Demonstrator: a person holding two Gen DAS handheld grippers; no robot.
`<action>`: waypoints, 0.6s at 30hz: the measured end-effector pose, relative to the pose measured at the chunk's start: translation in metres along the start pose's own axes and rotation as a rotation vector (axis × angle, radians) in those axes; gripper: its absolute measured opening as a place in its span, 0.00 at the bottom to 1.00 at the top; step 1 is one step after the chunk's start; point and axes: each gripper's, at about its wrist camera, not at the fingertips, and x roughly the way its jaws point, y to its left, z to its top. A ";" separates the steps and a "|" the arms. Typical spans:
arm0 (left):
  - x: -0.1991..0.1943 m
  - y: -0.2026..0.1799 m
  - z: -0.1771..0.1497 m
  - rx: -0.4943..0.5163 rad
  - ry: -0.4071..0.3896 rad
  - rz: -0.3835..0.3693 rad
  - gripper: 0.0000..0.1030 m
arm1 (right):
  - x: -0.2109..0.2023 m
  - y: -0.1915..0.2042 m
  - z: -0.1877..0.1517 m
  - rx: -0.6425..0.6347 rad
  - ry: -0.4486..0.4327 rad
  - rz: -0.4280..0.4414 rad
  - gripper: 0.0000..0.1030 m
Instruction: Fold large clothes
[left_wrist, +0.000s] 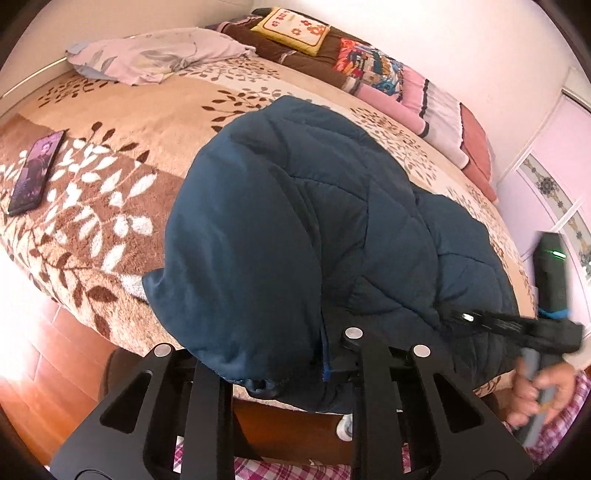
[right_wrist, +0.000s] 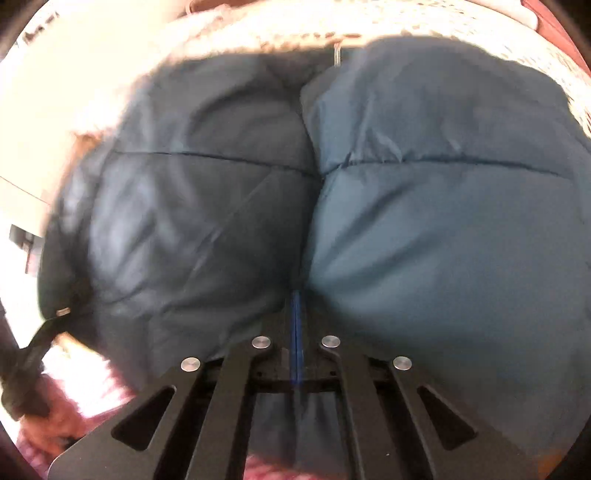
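Note:
A dark teal quilted jacket (left_wrist: 295, 221) lies on the bed, its near edge hanging over the bed's front side. In the left wrist view my left gripper (left_wrist: 291, 369) is shut on the jacket's bunched hem, and the fabric covers its fingertips. My right gripper (left_wrist: 458, 316) bites the jacket's edge further right, with a hand (left_wrist: 543, 391) on its handle. In the right wrist view the jacket (right_wrist: 406, 221) fills the frame. There my right gripper (right_wrist: 297, 332) is shut on the hem, a blue trim running between its fingers. My left gripper (right_wrist: 61, 314) shows at the far left, clamped on the jacket.
The bed has a brown leaf-patterned blanket (left_wrist: 110, 184). A phone (left_wrist: 35, 173) lies on its left part, a crumpled pale cloth (left_wrist: 155, 55) at the back, and folded blankets (left_wrist: 369, 70) with a yellow cushion (left_wrist: 291, 29) along the wall. Wooden floor (left_wrist: 55, 350) lies below.

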 end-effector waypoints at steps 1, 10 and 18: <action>-0.003 -0.001 -0.001 0.005 -0.005 0.001 0.20 | -0.012 0.002 -0.005 -0.022 -0.016 0.010 0.01; -0.015 -0.019 0.003 0.055 -0.032 0.006 0.20 | 0.006 -0.006 -0.076 -0.058 0.119 0.020 0.03; -0.041 -0.060 0.011 0.215 -0.116 0.042 0.19 | 0.018 -0.019 -0.066 -0.032 0.142 0.072 0.02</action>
